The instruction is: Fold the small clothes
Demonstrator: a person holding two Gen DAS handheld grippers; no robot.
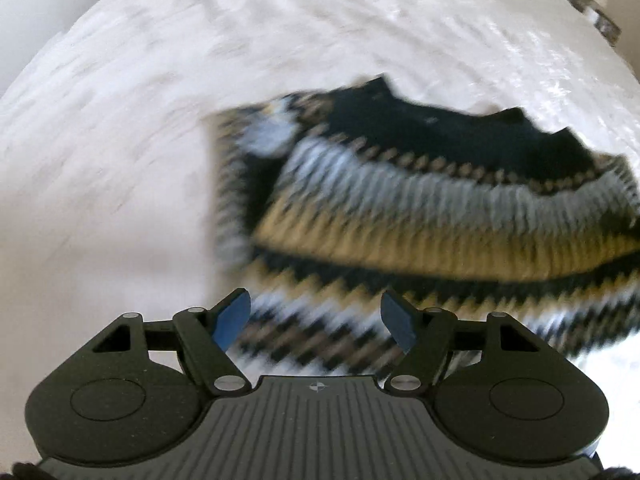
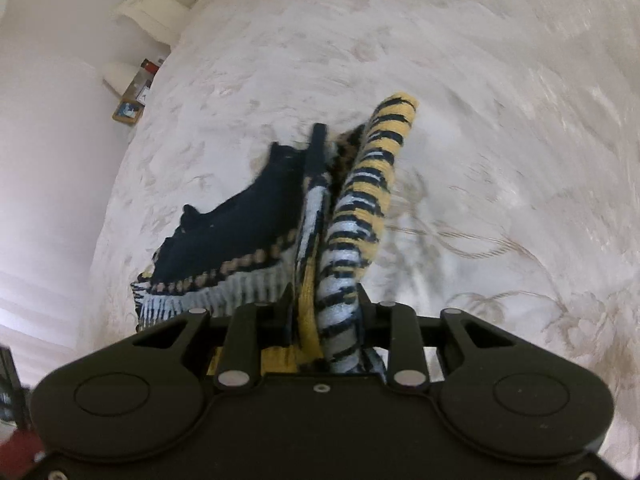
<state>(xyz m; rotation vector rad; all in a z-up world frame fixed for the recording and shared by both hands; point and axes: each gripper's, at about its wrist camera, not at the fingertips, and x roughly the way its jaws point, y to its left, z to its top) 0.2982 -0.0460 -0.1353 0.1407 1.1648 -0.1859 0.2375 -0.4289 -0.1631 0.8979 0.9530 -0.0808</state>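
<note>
White patterned bedspread [image 1: 120, 128] carries a knit sweater [image 1: 420, 200], navy with yellow, white and tan zigzag bands, motion-blurred in the left view. Right claw [image 2: 320, 300] pinches a bunched fold of it, fingertips buried; left claw [image 1: 316, 316] gapes wide above its hem.

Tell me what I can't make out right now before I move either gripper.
- Left wrist view: motion blur smears the sweater, so its fold lines and edges are unreadable.
- Left wrist view: the right edge cuts off the sweater.
- Right wrist view: bunched sweater hides the right gripper fingertips.
- Right wrist view: the gripper body covers the sweater's near end.
</note>
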